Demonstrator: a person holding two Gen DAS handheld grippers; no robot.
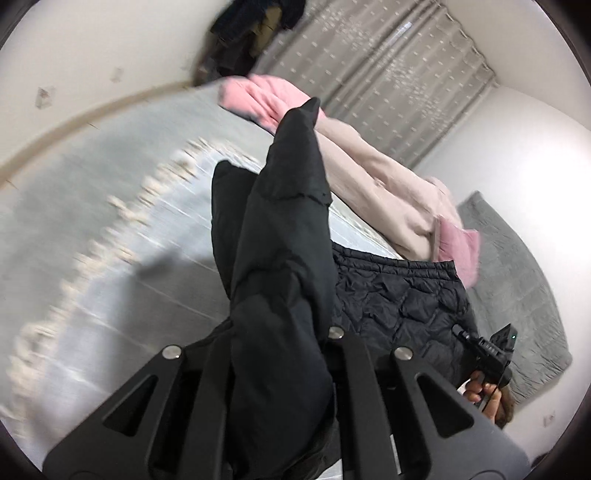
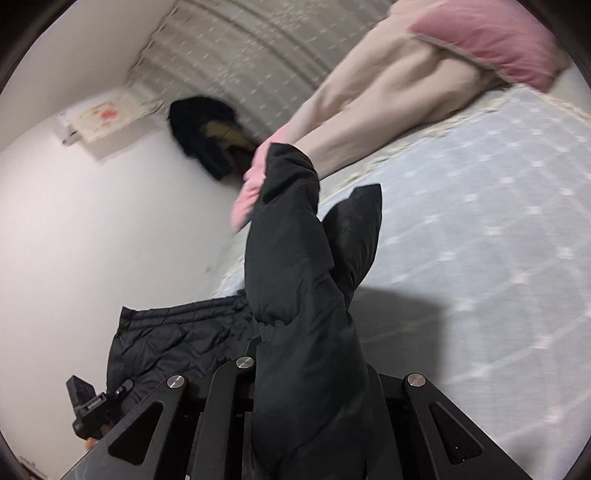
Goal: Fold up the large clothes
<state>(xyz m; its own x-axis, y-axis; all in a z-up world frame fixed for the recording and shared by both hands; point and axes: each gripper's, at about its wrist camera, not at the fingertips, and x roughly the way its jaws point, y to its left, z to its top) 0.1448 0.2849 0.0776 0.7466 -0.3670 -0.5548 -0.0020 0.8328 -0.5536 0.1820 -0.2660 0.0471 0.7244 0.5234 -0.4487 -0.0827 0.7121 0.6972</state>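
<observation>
A black puffer jacket is held up over a bed with a pale grey-blue cover. My left gripper is shut on a fold of it, which stands up between the fingers and hides their tips. Its quilted lining hangs to the right. My right gripper is shut on another fold of the jacket, with the quilted part to its left. Each gripper shows in the other's view, the right one and the left one.
A beige and pink garment lies across the far side of the bed, also in the right wrist view. A grey mat lies on the floor. Grey curtains and dark hanging clothes stand behind.
</observation>
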